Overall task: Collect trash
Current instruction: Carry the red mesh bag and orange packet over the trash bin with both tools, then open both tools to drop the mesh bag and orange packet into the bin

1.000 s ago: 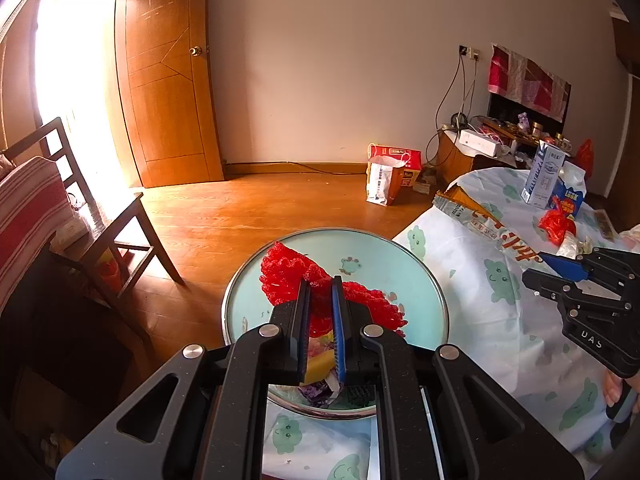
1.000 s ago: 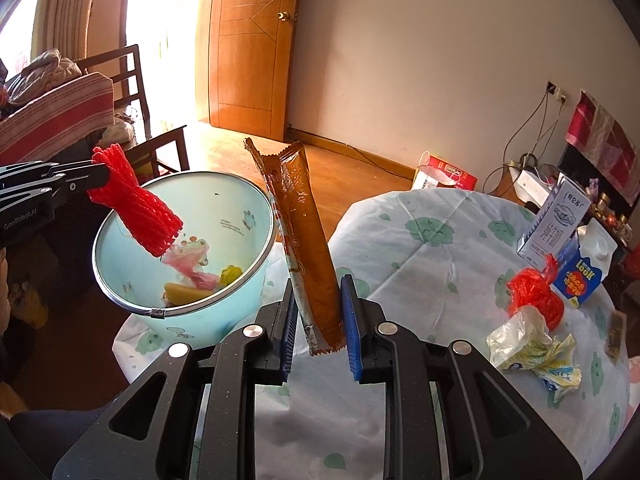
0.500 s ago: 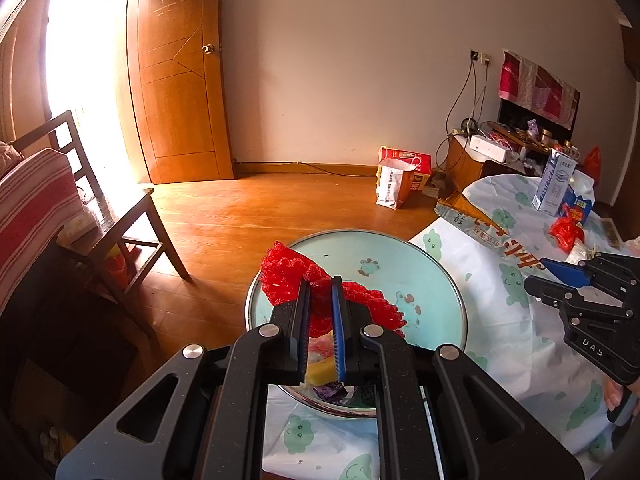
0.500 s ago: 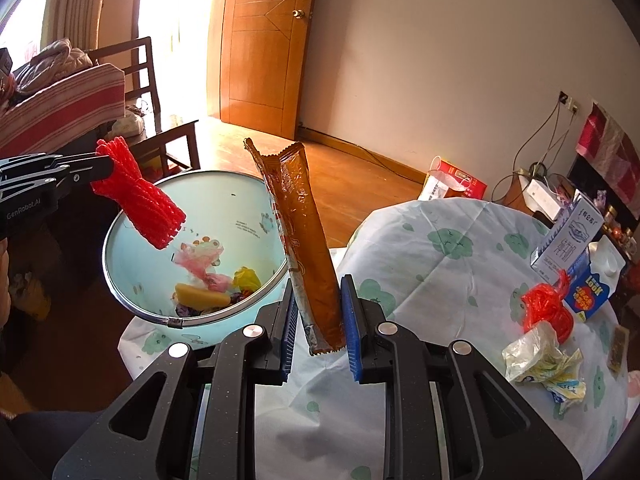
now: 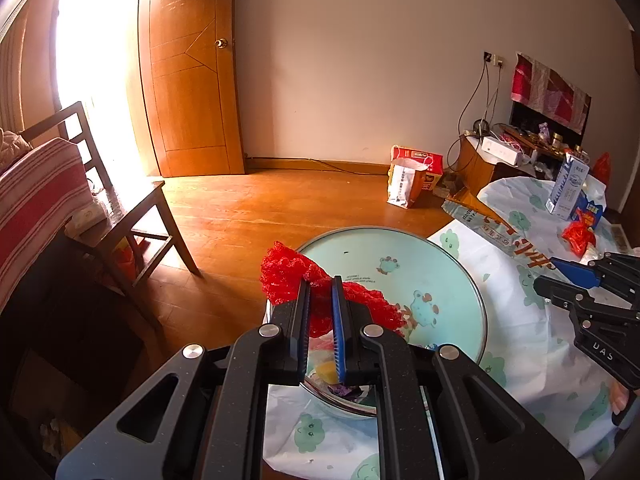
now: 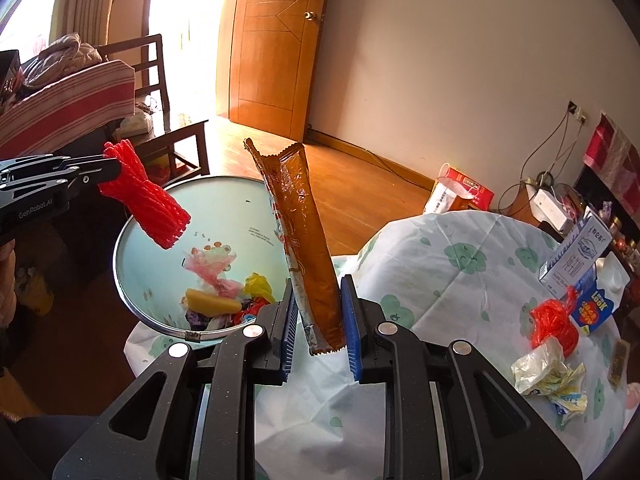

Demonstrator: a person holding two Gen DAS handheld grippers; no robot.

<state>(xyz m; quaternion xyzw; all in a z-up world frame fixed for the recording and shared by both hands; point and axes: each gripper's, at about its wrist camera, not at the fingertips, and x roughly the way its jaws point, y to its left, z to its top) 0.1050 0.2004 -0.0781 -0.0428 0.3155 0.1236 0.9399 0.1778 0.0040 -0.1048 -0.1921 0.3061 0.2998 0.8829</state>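
While red foam netting [image 5: 316,300] and brown wrapper [image 6: 304,240] are being clamped by 2 grippers, release is best being made squarely over the basin [image 6: 132,236].

Red foam net [image 6: 154,208]: ribbed, spongy mesh | Brown wrapper [image 6: 306,240]: glossy crinkled foil-like plastic | Basin [image 5: 440,252]: smooth pale-blue enamel look, shiny metal rim | Worktop [image 6: 460,264]: matt printed cloth cover | Floor [image 5: 260,216]: polished wood | Both gripper bodies: matt speckled black plastic, ribbed blue pads

Red foam net [image 6: 150,204] hanging above pale-blue basin [image 6: 132,300]; long brown wrapper [image 6: 304,248] upright beside it.
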